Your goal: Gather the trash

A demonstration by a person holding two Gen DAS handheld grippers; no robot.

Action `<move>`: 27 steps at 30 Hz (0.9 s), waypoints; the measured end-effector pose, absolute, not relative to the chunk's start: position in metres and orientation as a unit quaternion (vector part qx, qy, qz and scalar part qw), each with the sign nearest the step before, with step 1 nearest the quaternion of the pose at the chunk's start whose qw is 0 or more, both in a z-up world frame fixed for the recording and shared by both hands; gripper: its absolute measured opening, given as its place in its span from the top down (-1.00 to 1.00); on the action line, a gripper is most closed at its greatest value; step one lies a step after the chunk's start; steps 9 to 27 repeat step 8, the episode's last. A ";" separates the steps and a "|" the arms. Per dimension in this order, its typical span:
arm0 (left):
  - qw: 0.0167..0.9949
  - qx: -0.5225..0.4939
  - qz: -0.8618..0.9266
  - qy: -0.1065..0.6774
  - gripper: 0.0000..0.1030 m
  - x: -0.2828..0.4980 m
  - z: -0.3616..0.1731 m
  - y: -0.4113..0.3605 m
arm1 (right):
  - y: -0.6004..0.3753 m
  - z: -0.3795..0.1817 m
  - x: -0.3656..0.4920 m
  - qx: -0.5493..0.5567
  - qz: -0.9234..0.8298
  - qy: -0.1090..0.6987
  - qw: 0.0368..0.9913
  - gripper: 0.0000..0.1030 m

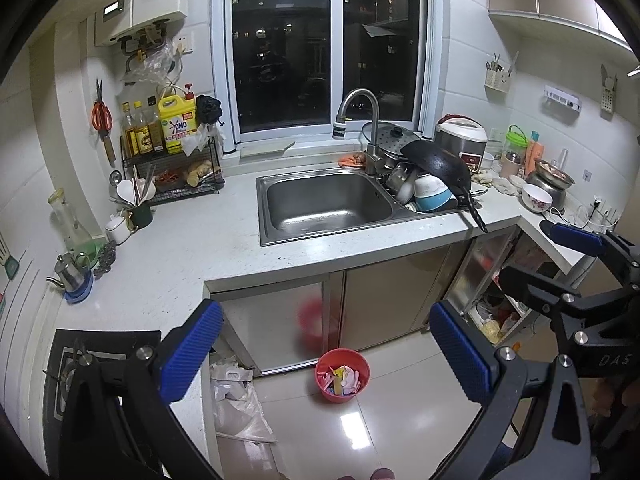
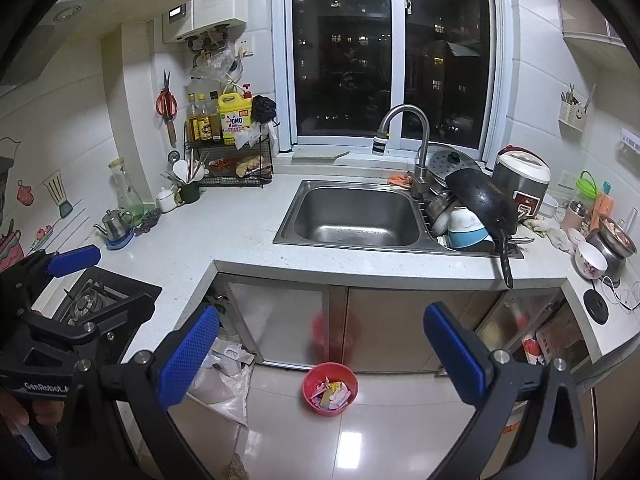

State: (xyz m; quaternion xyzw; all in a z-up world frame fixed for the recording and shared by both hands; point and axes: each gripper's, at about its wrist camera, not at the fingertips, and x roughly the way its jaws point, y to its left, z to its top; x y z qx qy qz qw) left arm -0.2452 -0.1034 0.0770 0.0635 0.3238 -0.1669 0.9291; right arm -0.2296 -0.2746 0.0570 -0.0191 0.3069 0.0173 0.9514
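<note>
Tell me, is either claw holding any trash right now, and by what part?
Nothing is held. The left claw and the right claw are both wide open with nothing between their pads. The trash sits in the red bin on the floor.

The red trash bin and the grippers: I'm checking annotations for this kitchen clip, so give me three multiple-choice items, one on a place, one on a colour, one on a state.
1. Where does the red bin stand?
A. in the sink
B. on the floor before the cabinet doors
C. on the counter

2. What colour are the pads on the left gripper?
A. blue
B. green
C. white

3. What state are both grippers in?
A. shut on a wrapper
B. shut on nothing
C. open and holding nothing

Answers:
1 B: the bin sits on the glossy floor tiles below the sink, with wrappers inside it.
2 A: both pads show textured blue faces.
3 C: the left gripper and the right gripper each show a wide gap between the fingers, with nothing in it.
</note>
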 end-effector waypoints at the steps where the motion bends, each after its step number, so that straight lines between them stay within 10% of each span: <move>1: 0.929 0.065 -0.168 0.323 -1.00 -0.245 0.077 -0.104 | -0.274 0.057 -0.230 -0.019 0.017 0.307 0.951 -0.99; 27: 0.928 0.071 -0.171 0.324 -1.00 -0.244 0.076 -0.108 | -0.275 0.057 -0.230 -0.015 0.012 0.307 0.951 -0.99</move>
